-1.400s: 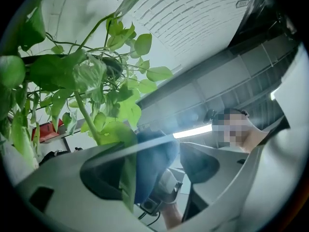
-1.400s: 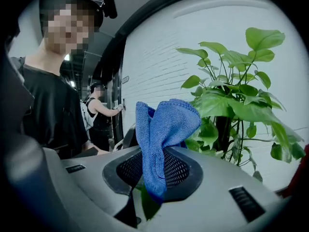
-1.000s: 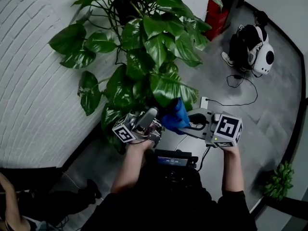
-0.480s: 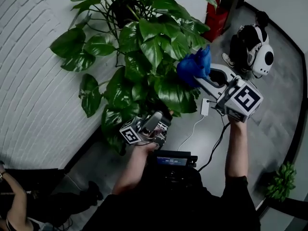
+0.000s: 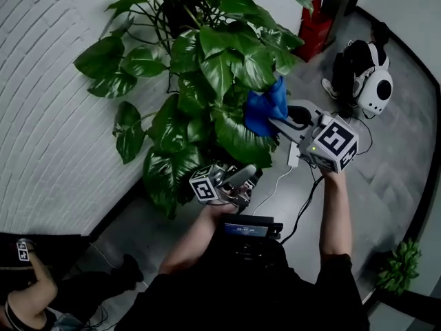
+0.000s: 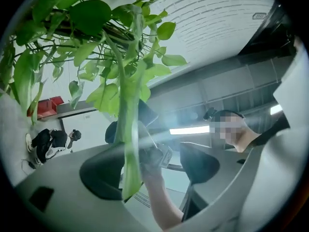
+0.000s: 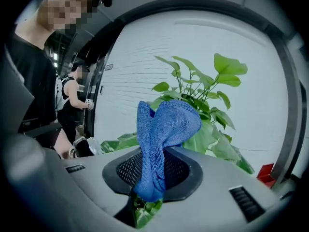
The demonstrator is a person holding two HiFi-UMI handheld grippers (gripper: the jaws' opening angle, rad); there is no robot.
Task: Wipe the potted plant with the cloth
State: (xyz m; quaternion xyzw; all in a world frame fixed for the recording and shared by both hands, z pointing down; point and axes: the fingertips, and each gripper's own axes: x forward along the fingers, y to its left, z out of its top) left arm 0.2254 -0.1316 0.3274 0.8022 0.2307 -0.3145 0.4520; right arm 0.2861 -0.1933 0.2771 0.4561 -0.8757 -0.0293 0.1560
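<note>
The potted plant [image 5: 220, 54] with broad glossy leaves fills the upper middle of the head view. My right gripper [image 5: 277, 119] is shut on the blue cloth [image 5: 265, 109], which rests against a large leaf [image 5: 241, 136] on the plant's right side. In the right gripper view the cloth [image 7: 161, 139] bunches up out of the closed jaws, with the plant [image 7: 207, 110] behind it. My left gripper [image 5: 248, 178] points upward under the lower leaves. Its jaws stand wide apart, and a hanging leaf [image 6: 128, 163] dangles edge-on between them, close to one dark pad [image 6: 101, 170].
A white brick wall [image 5: 48, 143] runs along the left. On the grey floor lie a white adapter with a cable [image 5: 293, 154], a red box [image 5: 313, 23] and a small plant [image 5: 396, 267]. One person [image 5: 362, 71] sits at right, another [image 5: 34, 288] at lower left.
The right gripper carried the cloth up from beside the left gripper to the plant's right side, then drew it down and left onto a large leaf. The left gripper shifted right under the leaves.
</note>
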